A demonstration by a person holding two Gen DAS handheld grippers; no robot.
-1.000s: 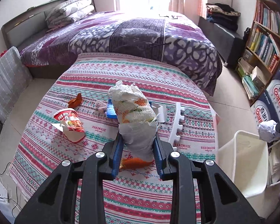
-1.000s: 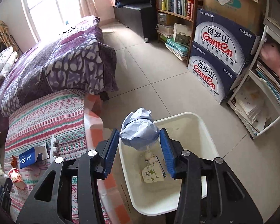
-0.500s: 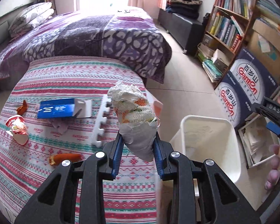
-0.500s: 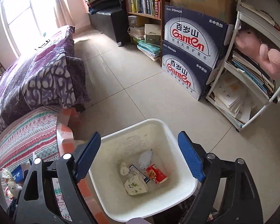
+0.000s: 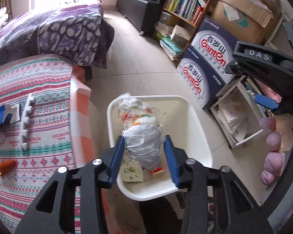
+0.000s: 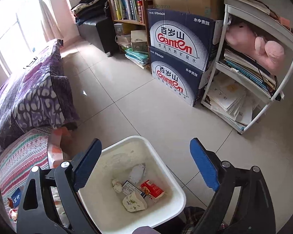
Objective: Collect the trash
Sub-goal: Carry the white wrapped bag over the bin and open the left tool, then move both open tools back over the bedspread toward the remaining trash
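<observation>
- Over the white bin (image 5: 193, 120), the left gripper (image 5: 144, 156) held a crumpled white wrapper bundle (image 5: 140, 134) between its blue pads; the jaws were closed partway, as far as the bundle allowed.
- One second before, this bundle was held above the striped surface (image 5: 29, 132); it had since been carried sideways until it hung inside the bin's outline. Judgement: opening the jaws was the only step left for this item.
- The right gripper (image 6: 146, 167) had held a bluish paper ball a second before. Its jaws now stood wide apart and empty above the same bin (image 6: 177, 189), so that delivery was judged complete.
- Bin contents, seen from the right wrist: a grey-white crumpled ball (image 6: 137, 172), a small white wad (image 6: 117, 185), a printed carton (image 6: 134, 201), a flat printed packet (image 6: 130, 188) and a red snack packet (image 6: 152, 190).
- Still on the surface: a blue-and-white box (image 5: 2, 115), a white toothed strip (image 5: 27, 122) and an orange scrap (image 5: 6, 165). Judgement: collection was not finished.
</observation>
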